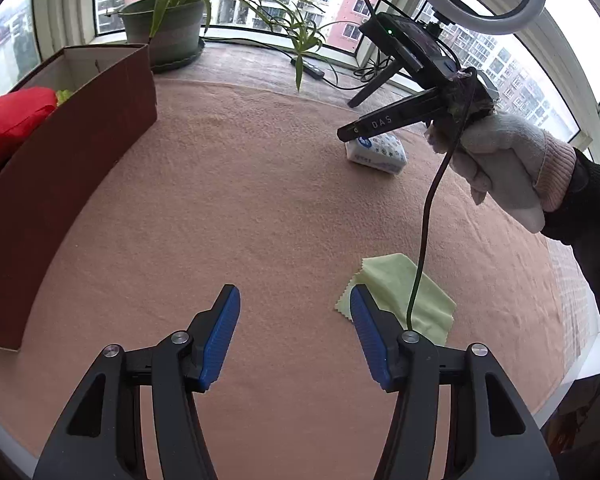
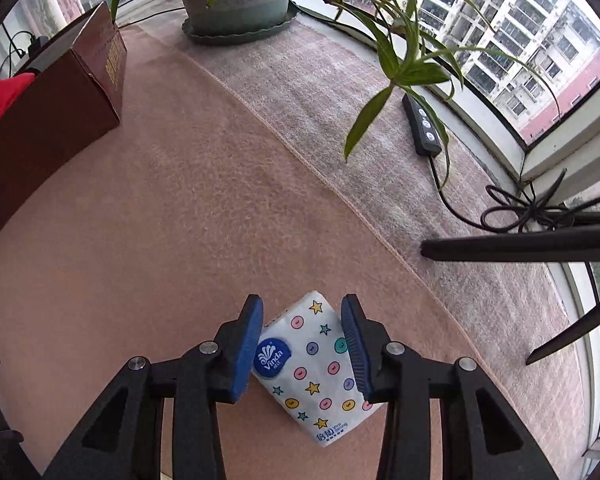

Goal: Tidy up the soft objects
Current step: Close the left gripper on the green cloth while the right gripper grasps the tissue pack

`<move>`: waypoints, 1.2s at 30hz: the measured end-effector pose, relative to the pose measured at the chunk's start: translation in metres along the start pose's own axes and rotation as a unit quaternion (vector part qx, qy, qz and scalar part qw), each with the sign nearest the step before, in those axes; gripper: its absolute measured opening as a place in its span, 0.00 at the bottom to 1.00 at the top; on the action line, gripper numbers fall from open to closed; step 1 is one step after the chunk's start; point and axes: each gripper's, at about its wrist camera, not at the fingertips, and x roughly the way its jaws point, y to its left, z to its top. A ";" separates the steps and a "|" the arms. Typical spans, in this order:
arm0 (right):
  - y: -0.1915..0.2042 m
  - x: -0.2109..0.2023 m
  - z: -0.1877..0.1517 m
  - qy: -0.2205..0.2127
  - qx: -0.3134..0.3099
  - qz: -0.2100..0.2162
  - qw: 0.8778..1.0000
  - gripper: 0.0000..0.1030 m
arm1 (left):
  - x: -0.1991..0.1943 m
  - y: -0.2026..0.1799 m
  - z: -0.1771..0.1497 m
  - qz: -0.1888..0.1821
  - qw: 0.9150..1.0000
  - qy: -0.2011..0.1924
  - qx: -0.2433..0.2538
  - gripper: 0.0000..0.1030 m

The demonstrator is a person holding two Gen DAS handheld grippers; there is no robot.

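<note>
A: Where was the tissue pack (image 2: 314, 364)?
B: On the pink blanket (image 2: 180, 216), clamped in the right gripper (image 2: 302, 344), long axis slanting across the jaws.
A: Left gripper (image 1: 294, 334)?
B: Apart, empty, near the green cloth (image 1: 404, 292).

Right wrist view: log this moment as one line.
right tongs: shut on tissue pack | left tongs: open, empty | green cloth: on mat | box: holds red item

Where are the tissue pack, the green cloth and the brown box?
tissue pack (image 2: 316, 364): right wrist view, patterned top face.
green cloth (image 1: 396, 280): left wrist view, bare upper part.
brown box (image 1: 60, 184): left wrist view, long outer wall.
</note>
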 end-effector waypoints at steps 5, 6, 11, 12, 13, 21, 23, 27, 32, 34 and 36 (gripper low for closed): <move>-0.018 -0.007 -0.044 -0.001 0.053 0.014 0.998 0.36 | 0.005 -0.010 0.001 -0.013 1.000 0.005 0.020 0.55; -0.021 -0.009 -0.054 -0.003 0.064 0.019 0.998 0.36 | 0.007 -0.011 0.001 -0.015 1.000 0.008 0.025 0.55; -0.029 -0.022 -0.114 -0.009 0.106 0.034 0.994 0.38 | 0.019 -0.024 0.003 -0.033 0.998 0.025 0.057 0.55; -0.030 -0.025 -0.126 -0.009 0.114 0.035 0.993 0.38 | 0.021 -0.027 0.004 -0.038 0.997 0.028 0.065 0.55; -0.031 -0.028 -0.139 -0.009 0.123 0.035 0.992 0.38 | 0.025 -0.030 0.005 -0.044 0.996 0.032 0.073 0.55; -0.033 -0.059 -0.233 -0.012 0.197 0.051 0.979 0.38 | 0.058 -0.049 0.018 -0.076 0.985 0.076 0.133 0.55; -0.033 -0.071 -0.251 -0.024 0.219 0.054 0.974 0.39 | 0.064 -0.056 0.019 -0.080 0.981 0.084 0.153 0.55; -0.039 -0.091 -0.277 -0.048 0.258 0.050 0.964 0.49 | 0.078 -0.067 0.017 -0.081 0.973 0.108 0.189 0.55; -0.041 -0.104 -0.292 -0.051 0.262 0.031 0.963 0.55 | 0.094 -0.072 0.016 -0.094 0.967 0.139 0.193 0.55; -0.043 -0.101 -0.290 -0.050 0.264 0.043 0.962 0.56 | 0.096 -0.077 0.014 -0.096 0.964 0.145 0.200 0.59; -0.044 -0.099 -0.288 -0.047 0.264 0.051 0.962 0.56 | 0.096 -0.084 0.011 -0.099 0.960 0.150 0.217 0.62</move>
